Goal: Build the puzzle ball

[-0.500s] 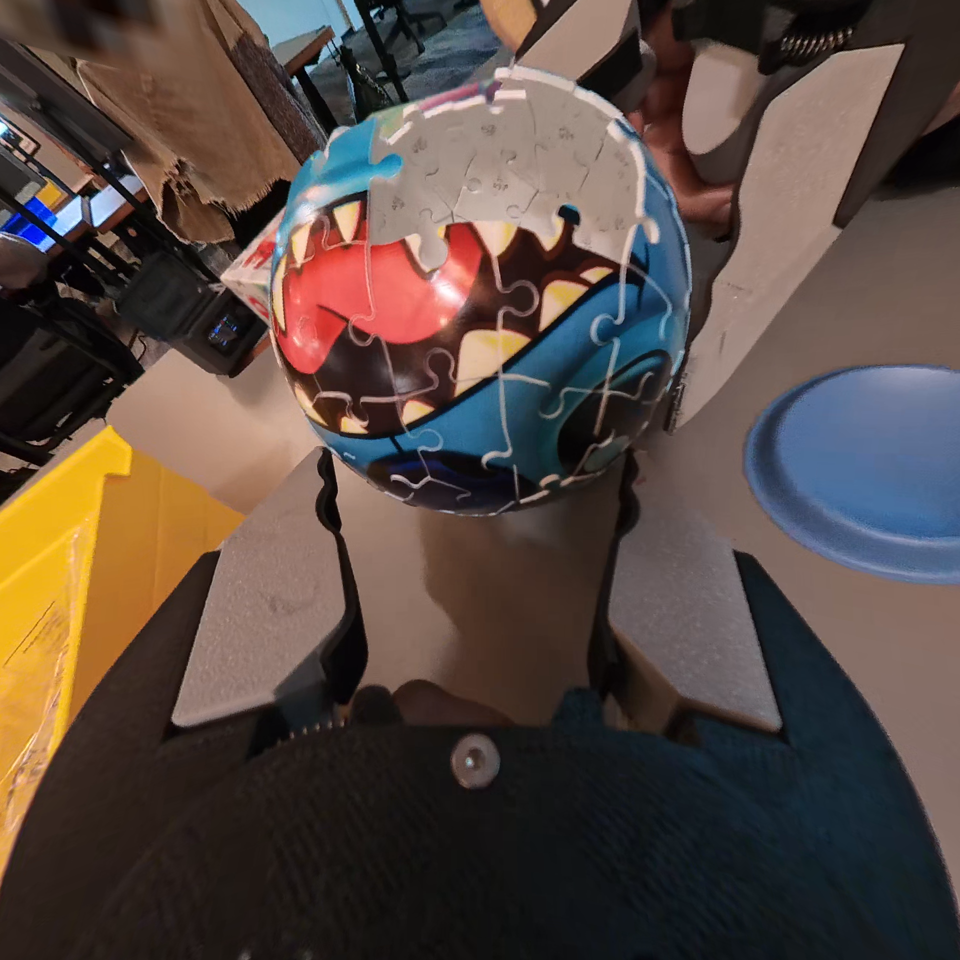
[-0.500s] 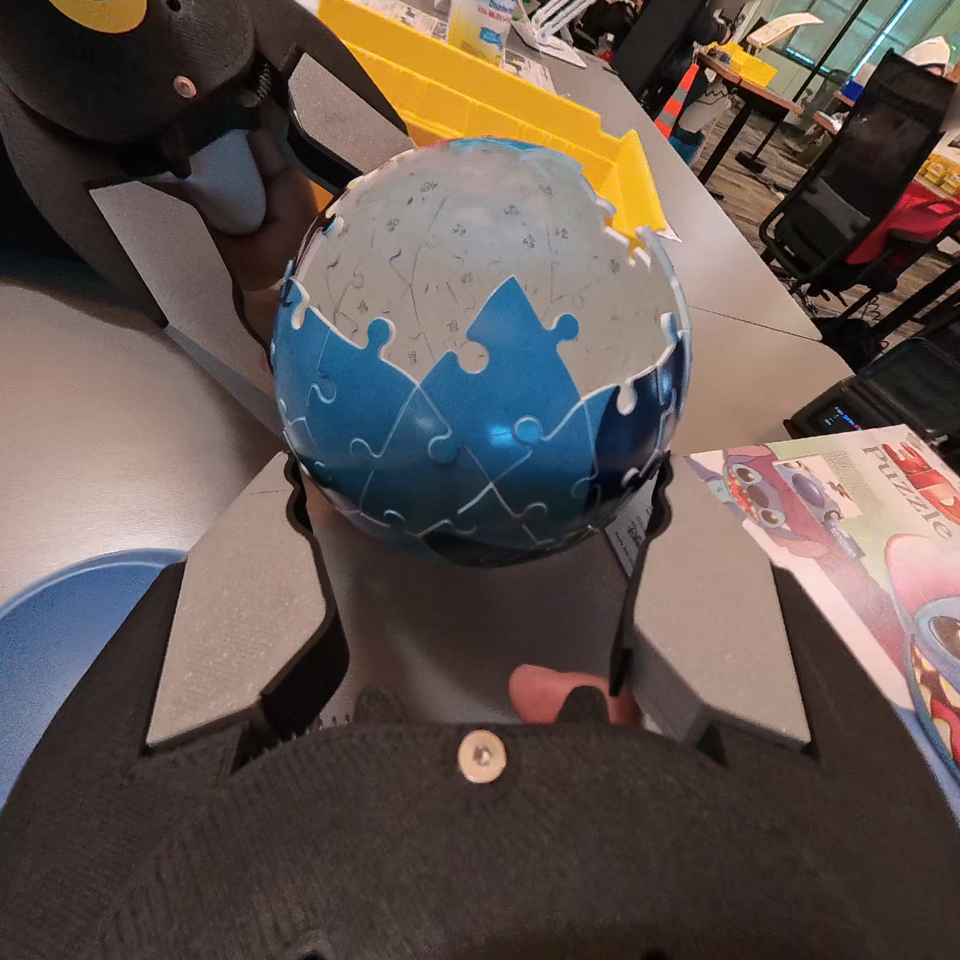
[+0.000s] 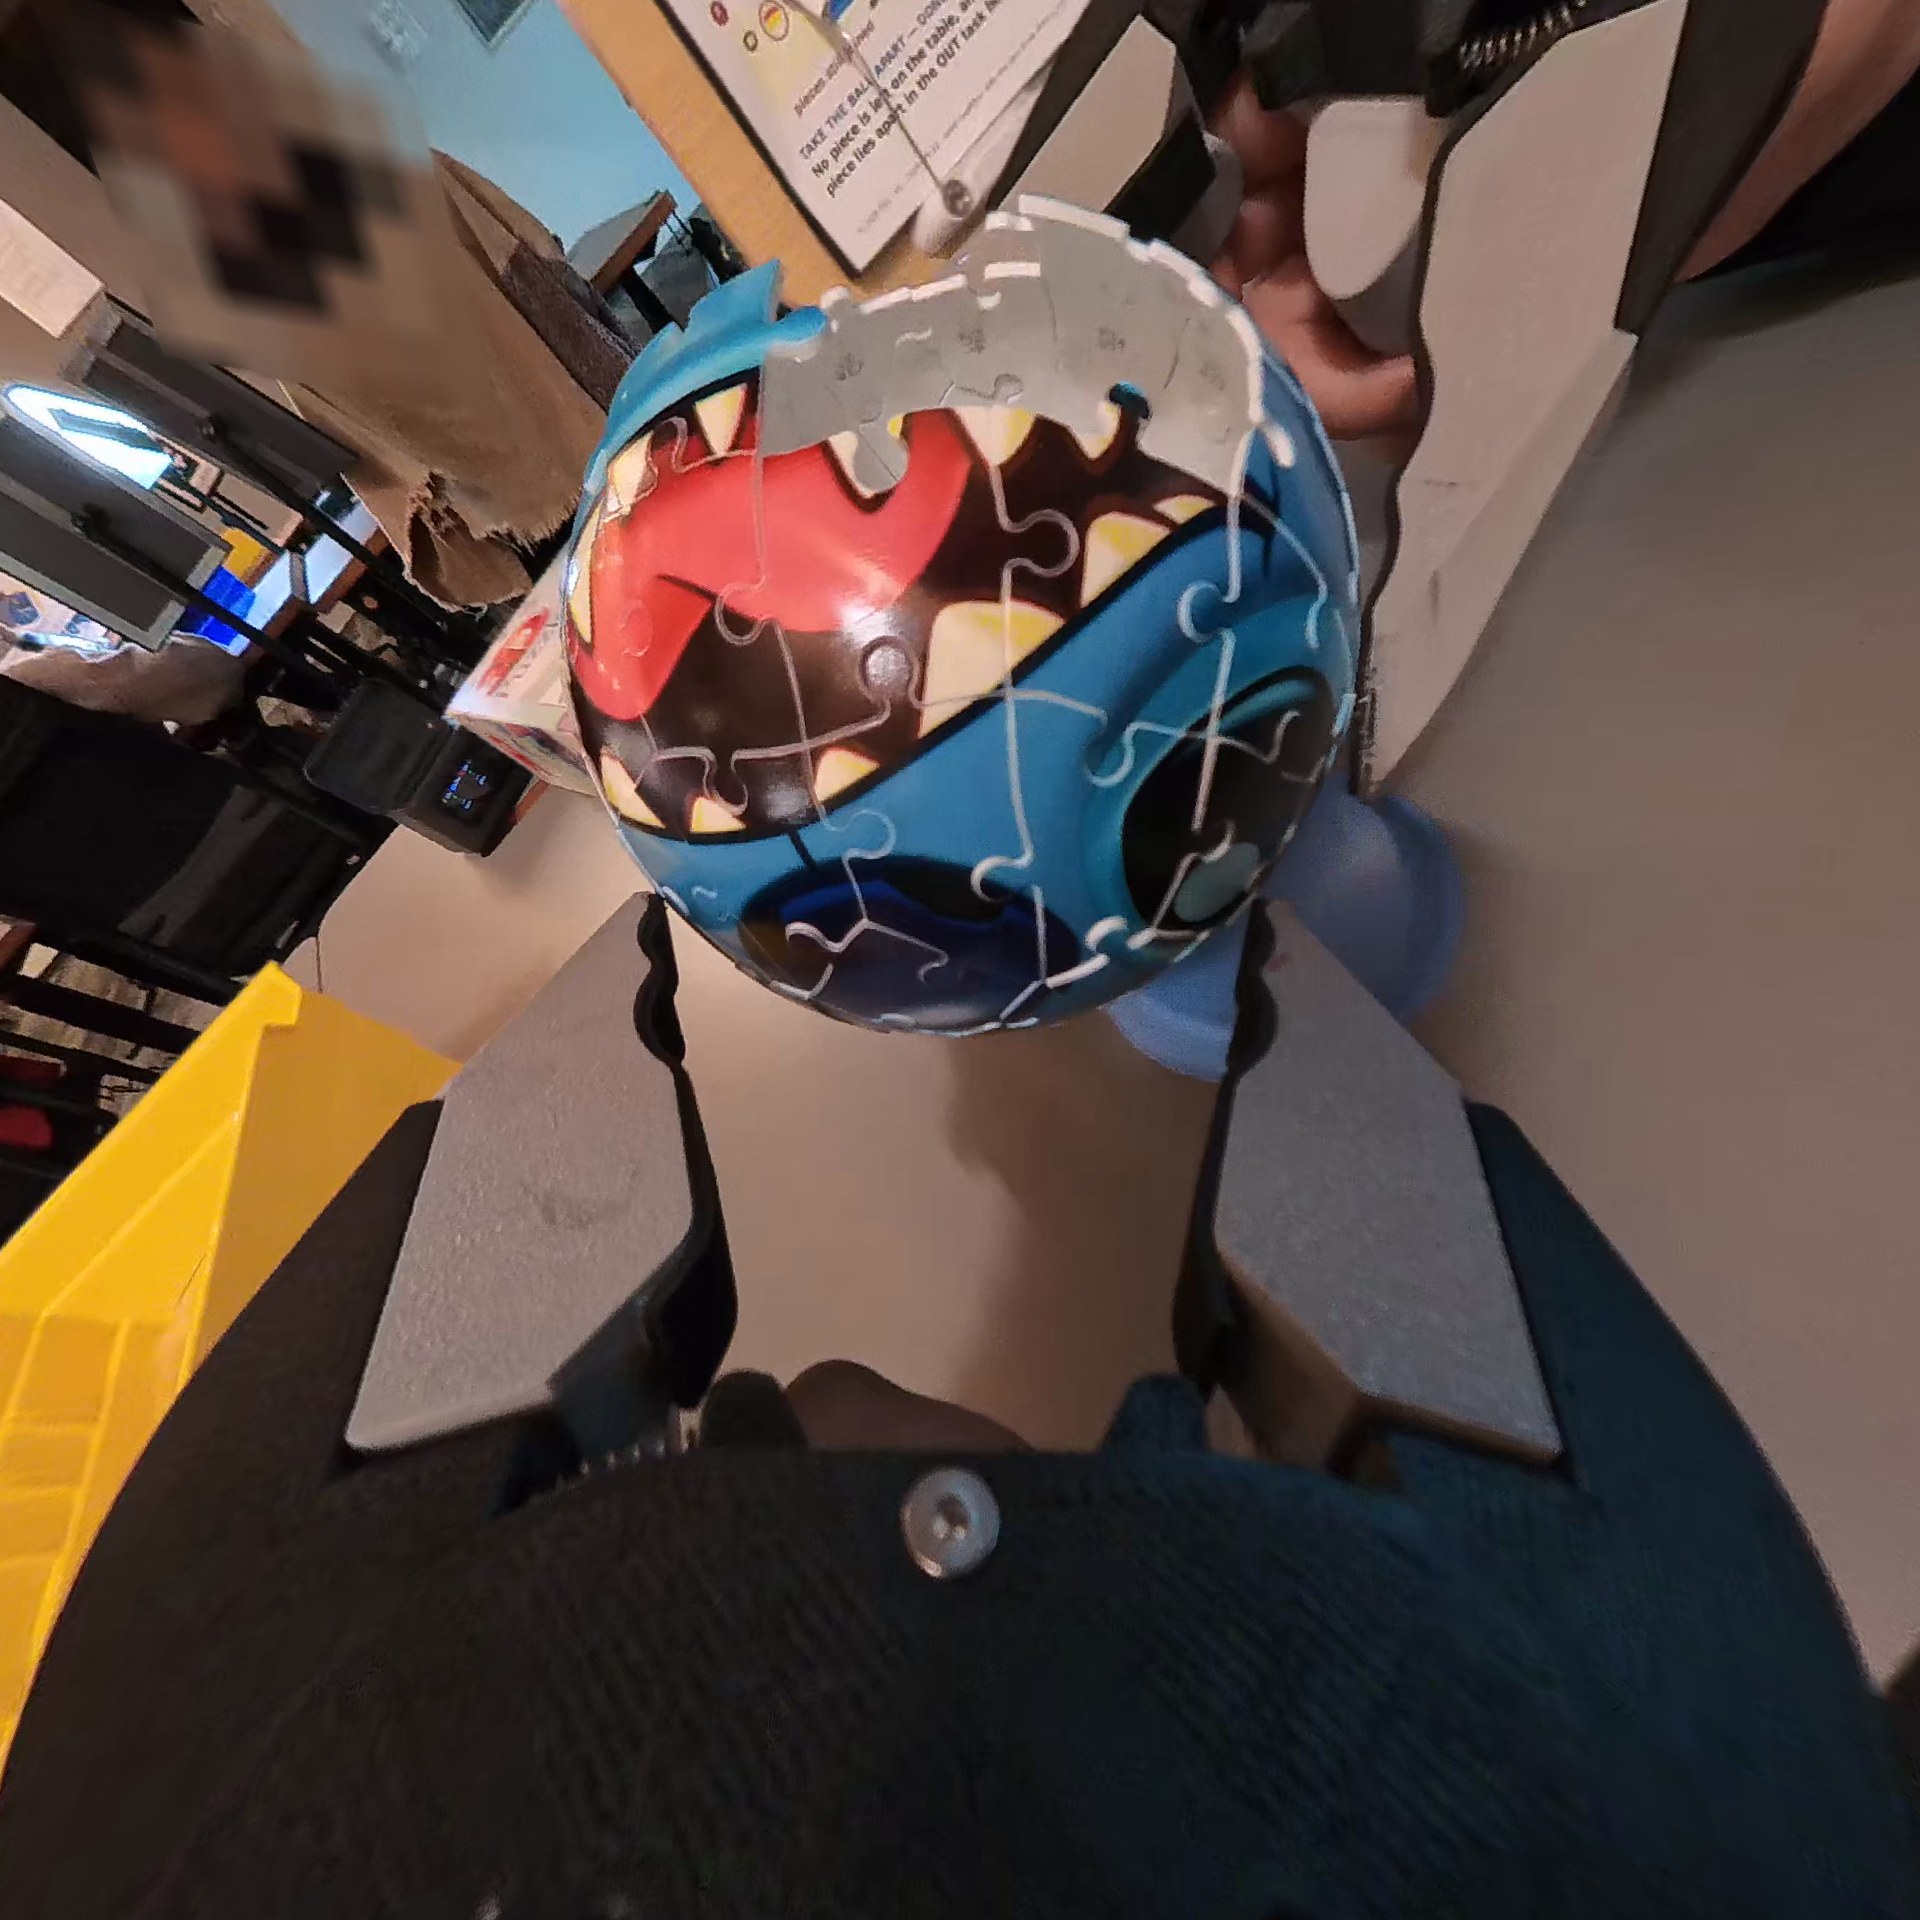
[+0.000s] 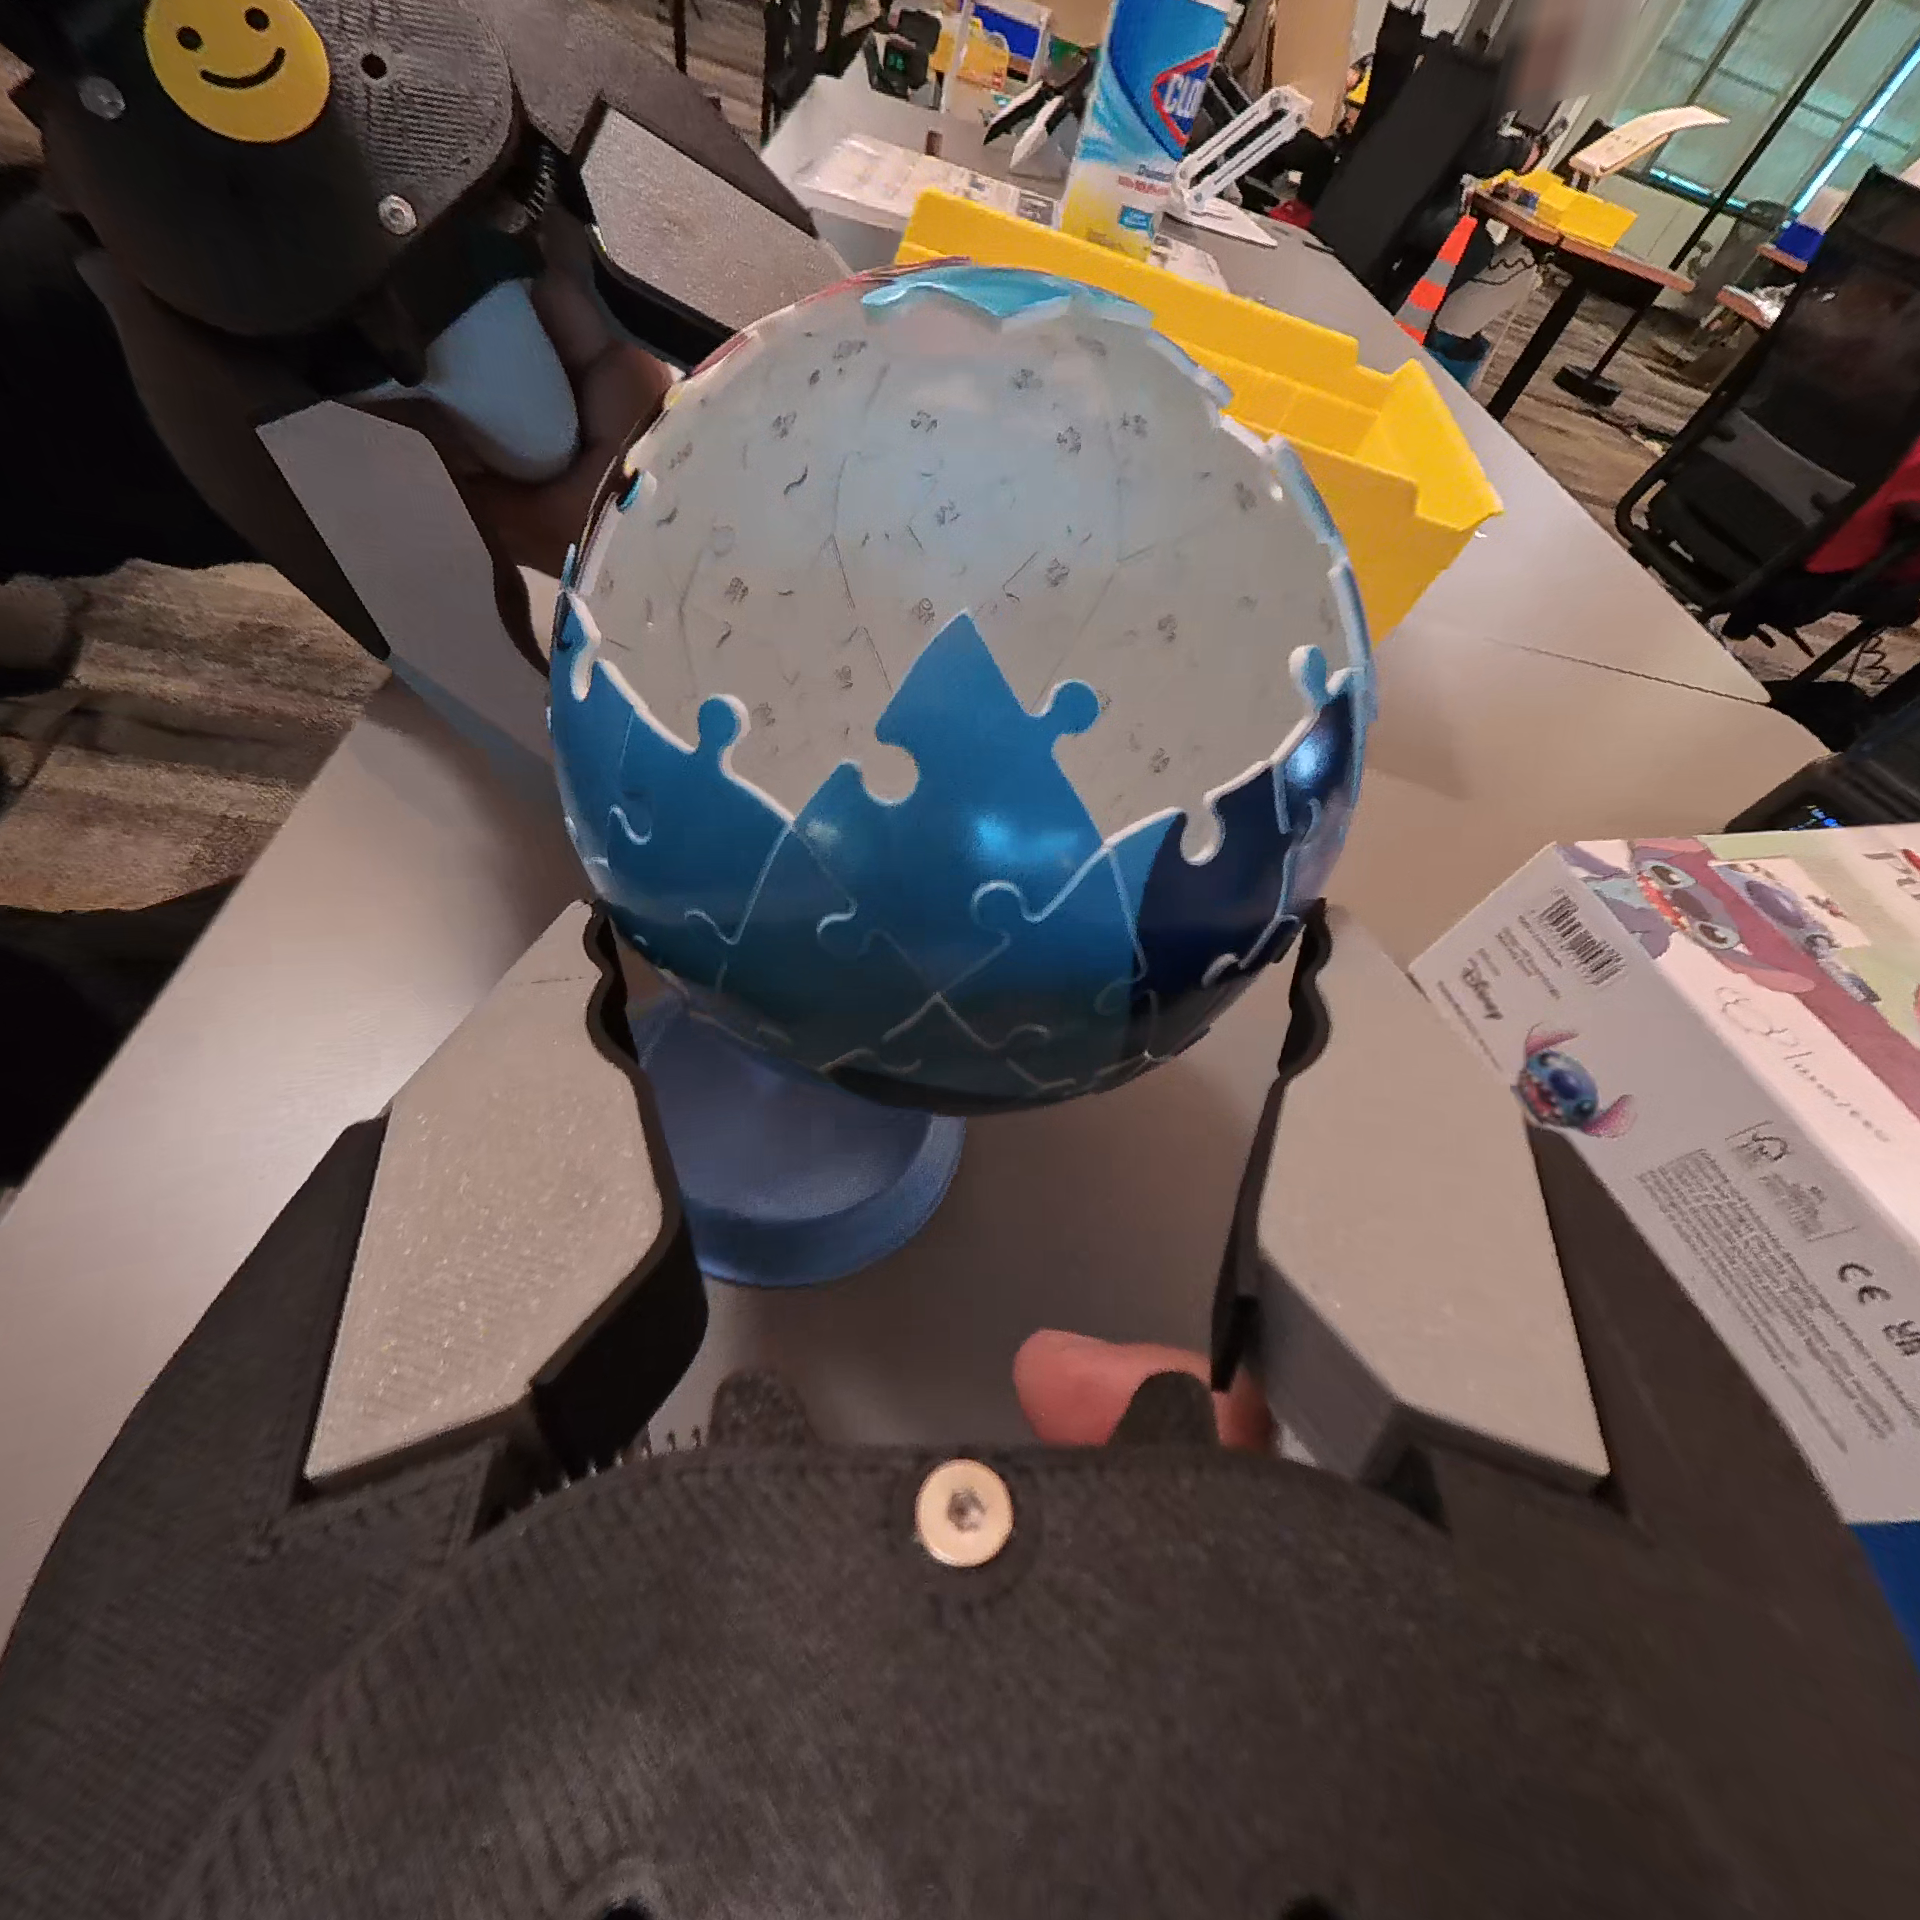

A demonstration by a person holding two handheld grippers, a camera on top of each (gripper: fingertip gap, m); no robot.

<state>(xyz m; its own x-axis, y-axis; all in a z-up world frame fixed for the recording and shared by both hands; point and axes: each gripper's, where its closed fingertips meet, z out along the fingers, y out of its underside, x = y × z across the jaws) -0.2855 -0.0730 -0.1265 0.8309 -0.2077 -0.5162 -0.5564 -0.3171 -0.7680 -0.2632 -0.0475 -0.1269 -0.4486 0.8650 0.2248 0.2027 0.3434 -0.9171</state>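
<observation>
We are gripping one ball (image 3: 961, 665) from two sides at once: the left gripper (image 3: 951, 925) is pinching its painted lower half, fingers spread wide and pressed to the curve, and the right gripper (image 4: 956, 935) is doing the same on the plain blue side. Held this way, we judge, the shell is being steadied so its loose edge does not flex. The ball is hanging in the air just above one blue stand (image 4: 800, 1184), not yet seated on it as far as we can tell; the stand is waiting directly below, likely as a cradle. The top is standing open, and through the gap we are seeing the pale insides of the far pieces (image 4: 935, 540), so a fair share of the shell is still missing. We are finding no loose pieces in either view. Beside our right gripper one box (image 4: 1714, 1091) is lying flat on the table (image 4: 260, 987), probably as a picture guide. Farther off, one yellow bin (image 4: 1299, 353) is sitting on the table, its contents hidden from us.
</observation>
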